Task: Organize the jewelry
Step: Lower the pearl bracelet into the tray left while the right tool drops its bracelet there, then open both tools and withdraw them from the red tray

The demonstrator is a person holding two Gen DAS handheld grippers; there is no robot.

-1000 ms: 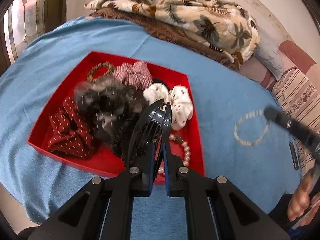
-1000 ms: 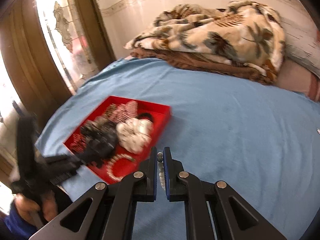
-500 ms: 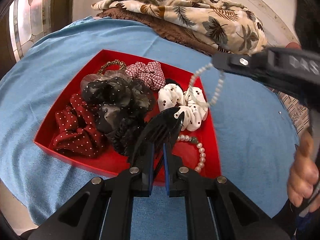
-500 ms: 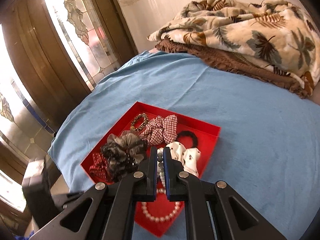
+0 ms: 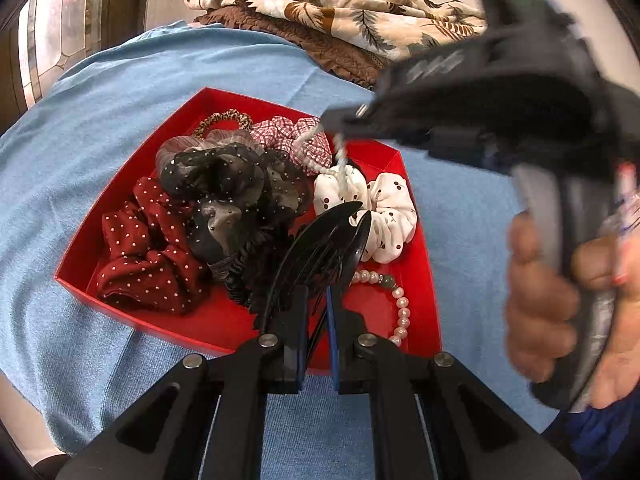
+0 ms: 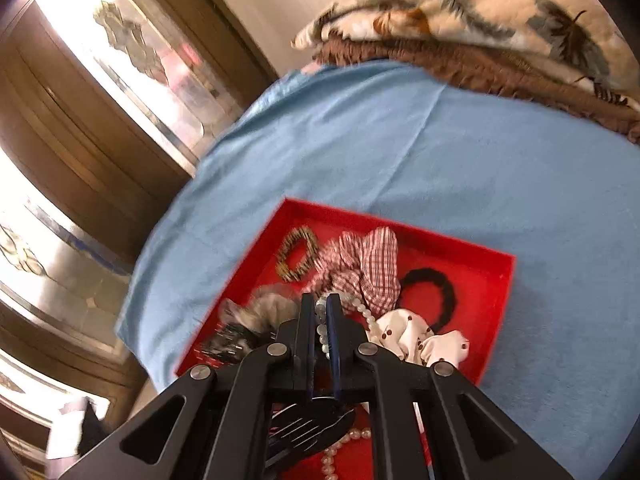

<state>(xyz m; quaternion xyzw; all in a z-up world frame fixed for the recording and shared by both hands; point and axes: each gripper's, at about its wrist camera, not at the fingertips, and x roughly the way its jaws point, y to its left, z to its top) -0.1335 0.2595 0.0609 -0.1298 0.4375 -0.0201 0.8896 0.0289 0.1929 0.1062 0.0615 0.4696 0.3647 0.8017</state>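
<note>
**Both grippers loaded over the red tray**

Left to right in the left wrist view. The red tray (image 5: pixel 420 248) sits on the blue cloth (image 5: pixel 120 92), already crowded: dark red dotted scrunchie (image 5: pixel 148 256) at 9 o'clock, black sheer scrunchie (image 5: pixel 224 184) in the middle, white cherry-print scrunchie (image 5: pixel 388 220) at 2 o'clock, a pearl bracelet (image 5: pixel 400 312) lying at 4 o'clock.

The left gripper (image 5: pixel 316 300) is clamped on a black claw clip (image 5: pixel 328 240), long axis pointing to 12, tip over the tray's near half.

The right gripper (image 5: pixel 332 114) comes in from 2 o'clock, jaws pinched on a beaded bracelet (image 5: pixel 340 152) that dangles straight down, its low end touching or just above the white scrunchie; blur hides which. The right wrist view confirms beads (image 6: pixel 320 320) between the closed jaws.

Likely next: releasing the bracelet; the right hand is nearer to a drop.
</note>
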